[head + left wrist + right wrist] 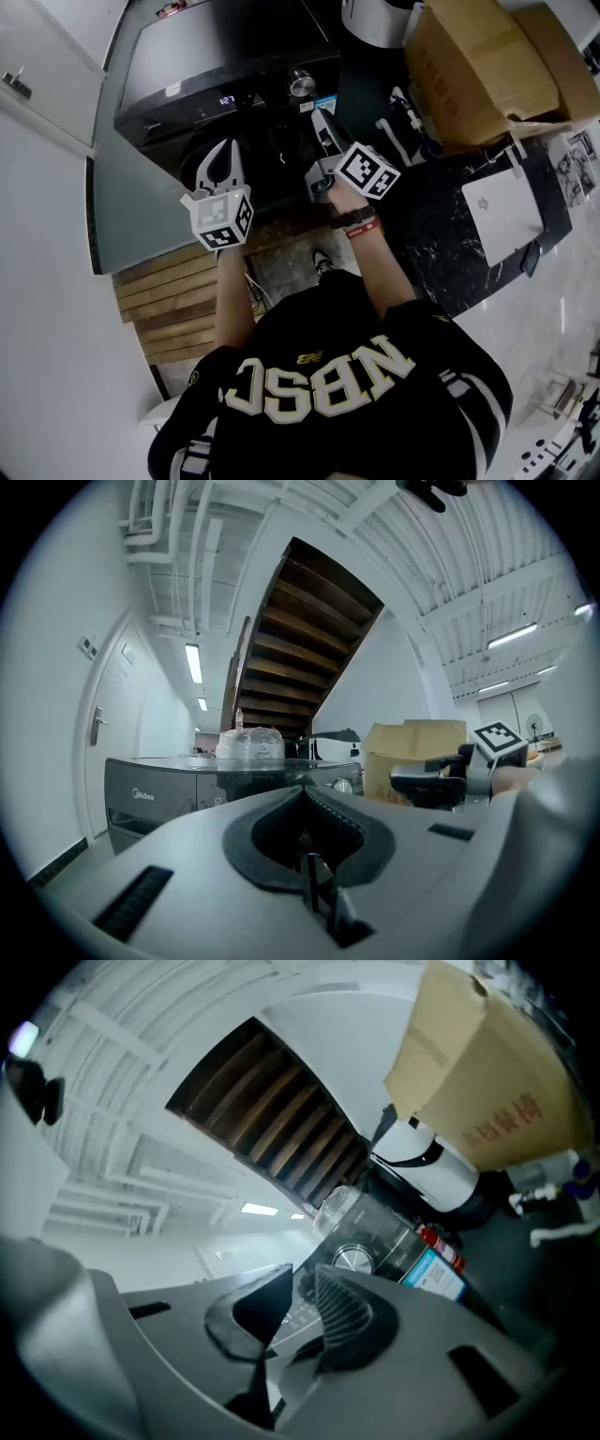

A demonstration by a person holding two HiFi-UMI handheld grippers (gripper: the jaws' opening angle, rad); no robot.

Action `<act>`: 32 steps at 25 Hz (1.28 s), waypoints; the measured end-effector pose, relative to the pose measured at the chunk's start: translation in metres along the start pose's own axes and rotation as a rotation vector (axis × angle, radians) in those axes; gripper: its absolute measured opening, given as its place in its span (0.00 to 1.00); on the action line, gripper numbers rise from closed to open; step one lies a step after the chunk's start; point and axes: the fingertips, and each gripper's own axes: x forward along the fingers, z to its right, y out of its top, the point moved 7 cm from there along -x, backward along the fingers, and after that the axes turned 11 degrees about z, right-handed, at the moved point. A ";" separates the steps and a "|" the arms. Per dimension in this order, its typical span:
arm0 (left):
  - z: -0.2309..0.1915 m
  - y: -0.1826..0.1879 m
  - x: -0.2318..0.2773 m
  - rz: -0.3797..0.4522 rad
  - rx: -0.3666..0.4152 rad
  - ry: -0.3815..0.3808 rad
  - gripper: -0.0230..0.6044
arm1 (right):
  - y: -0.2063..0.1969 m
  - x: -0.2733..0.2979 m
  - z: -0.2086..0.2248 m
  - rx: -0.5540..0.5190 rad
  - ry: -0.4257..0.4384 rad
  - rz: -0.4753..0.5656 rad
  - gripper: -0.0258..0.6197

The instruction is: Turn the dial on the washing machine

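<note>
The dark washing machine [216, 47] stands ahead of me, its silver dial [301, 82] at the right end of the lit control panel. My right gripper [322, 120] points up at the dial and stops a little short of it. In the right gripper view the dial [352, 1258] lies just beyond the right gripper [305, 1274], whose jaws stand a narrow gap apart with nothing between them. My left gripper [223, 148] hovers lower left, before the machine's front, shut and empty. The left gripper view shows the left gripper [302, 789] with tips together and the dial [343, 785] behind.
A large cardboard box [478, 70] and a white round appliance [375, 19] sit right of the machine. A white flat device [502, 211] lies on the dark marble surface. Wooden slats [169, 300] are underfoot, a white door [37, 94] at left. A plastic-wrapped bundle [248, 742] tops the machine.
</note>
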 end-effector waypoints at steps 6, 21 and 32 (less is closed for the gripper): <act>0.006 0.006 -0.024 0.008 -0.005 -0.037 0.06 | -0.008 -0.031 -0.036 -0.419 0.036 -0.022 0.10; 0.022 0.028 -0.094 0.069 0.029 -0.051 0.06 | -0.039 -0.108 -0.101 -0.801 0.059 -0.082 0.05; 0.029 0.039 -0.147 0.072 0.043 -0.014 0.06 | -0.046 -0.159 -0.120 -0.862 0.055 -0.106 0.05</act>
